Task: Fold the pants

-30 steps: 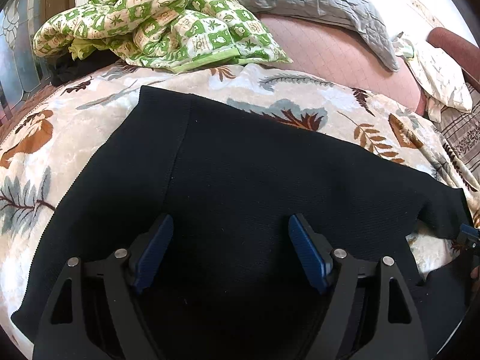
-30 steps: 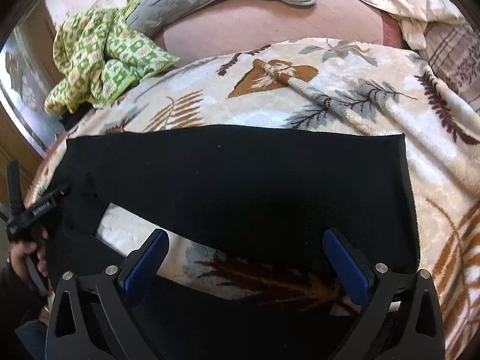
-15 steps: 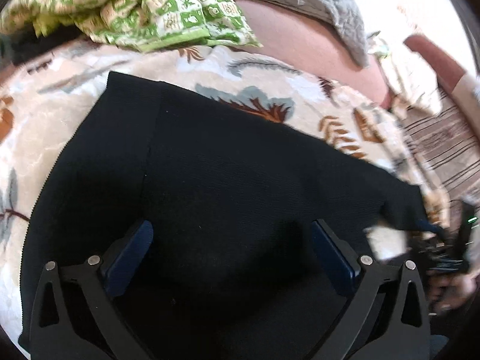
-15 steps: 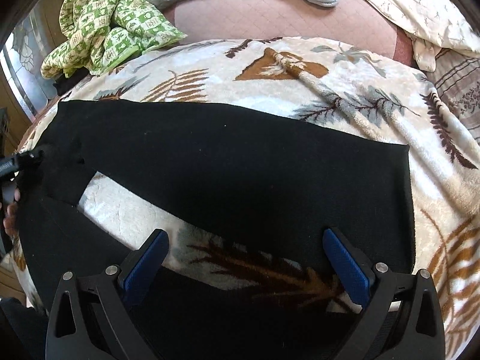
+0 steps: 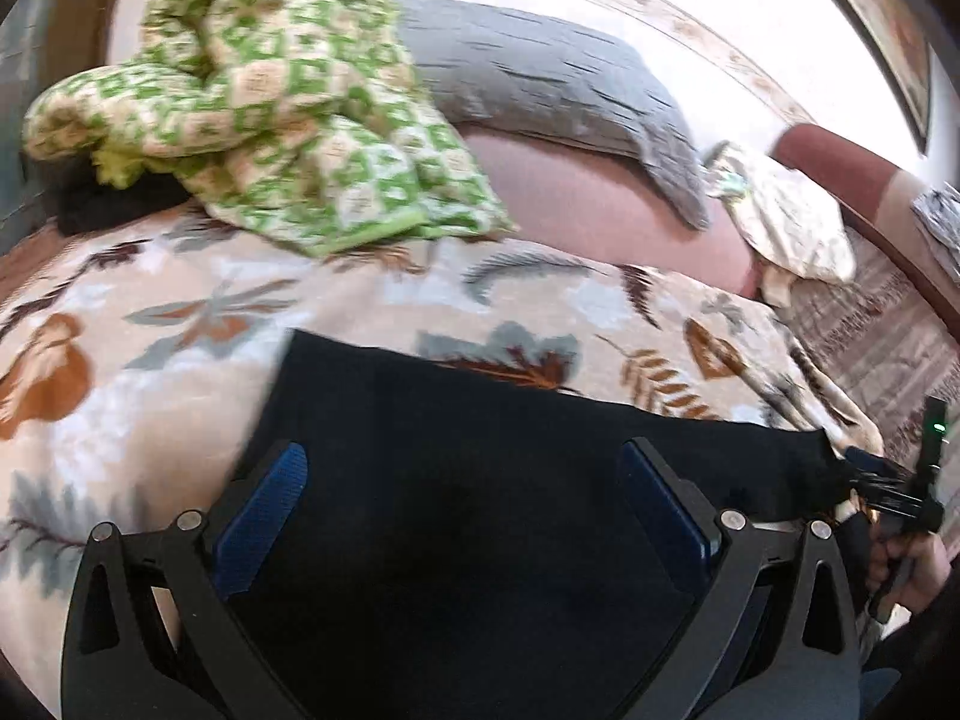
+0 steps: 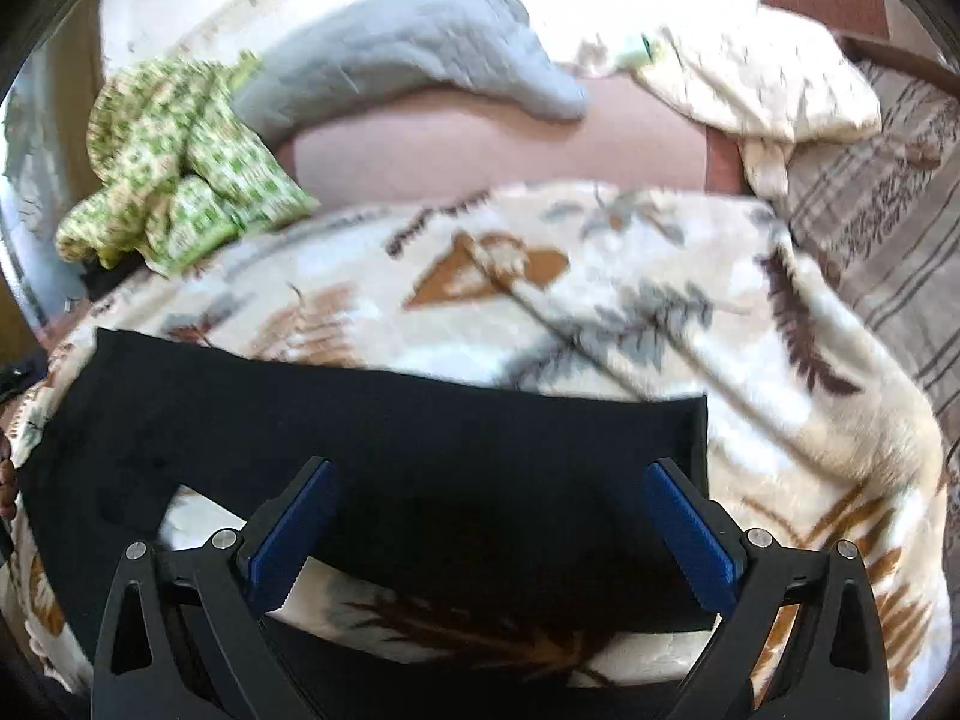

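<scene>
Black pants (image 5: pixel 480 480) lie spread flat on a leaf-patterned blanket (image 5: pixel 150 360). In the left wrist view my left gripper (image 5: pixel 462 504) is open and empty, its blue pads above the wide waist part. In the right wrist view my right gripper (image 6: pixel 492 534) is open and empty over the far leg (image 6: pixel 420 432), whose hem ends at the right. A gap of blanket shows between the two legs. The right gripper also shows at the right edge of the left wrist view (image 5: pixel 888 486), held by a hand.
A green checked quilt (image 5: pixel 258 96) is bunched at the back left. A grey pillow (image 5: pixel 558 84) and a cream pillow (image 6: pixel 768 78) lie behind on the pink sheet (image 6: pixel 492 144). A striped cover (image 6: pixel 882 192) lies to the right.
Both grippers have pulled back and tilted up, so more of the bed's far side shows. The left gripper has opened wider. The pants lie as before.
</scene>
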